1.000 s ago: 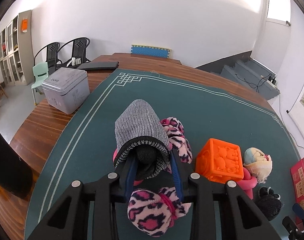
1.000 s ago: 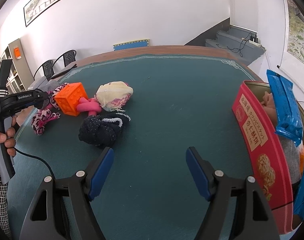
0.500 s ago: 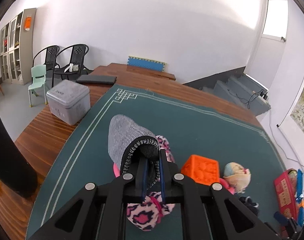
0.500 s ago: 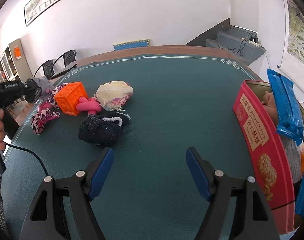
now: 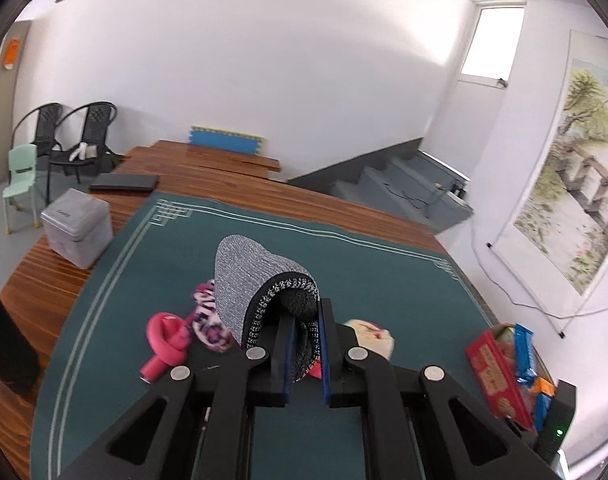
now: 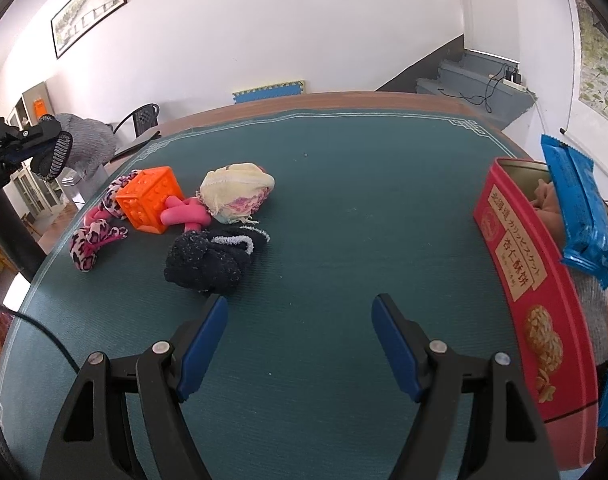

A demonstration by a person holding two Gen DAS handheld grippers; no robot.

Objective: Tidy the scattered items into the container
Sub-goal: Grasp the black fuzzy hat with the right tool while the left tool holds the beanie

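Note:
My left gripper [image 5: 304,320] is shut on a grey knit sock [image 5: 251,276] and holds it above the green mat; it also shows at the far left of the right wrist view [image 6: 83,144]. My right gripper [image 6: 299,320] is open and empty, low over the mat. On the mat lie an orange cube [image 6: 149,204], a pink knot toy [image 6: 183,216], a cream cloth ball [image 6: 237,194], a dark fuzzy sock [image 6: 207,260] and a leopard-print cloth [image 6: 93,242]. The red tin container [image 6: 520,276] stands at the right and holds a blue packet [image 6: 580,208].
A grey box [image 5: 77,232] and a black flat case [image 5: 123,182] sit on the wooden table [image 5: 43,276] beyond the mat's left edge. Chairs [image 5: 79,144] stand behind. A black cable [image 6: 43,332] trails over the mat at the left.
My left gripper closed on the grey sock, lifted it off the mat and turned right, bringing the red tin into view. My right gripper has stayed still and open.

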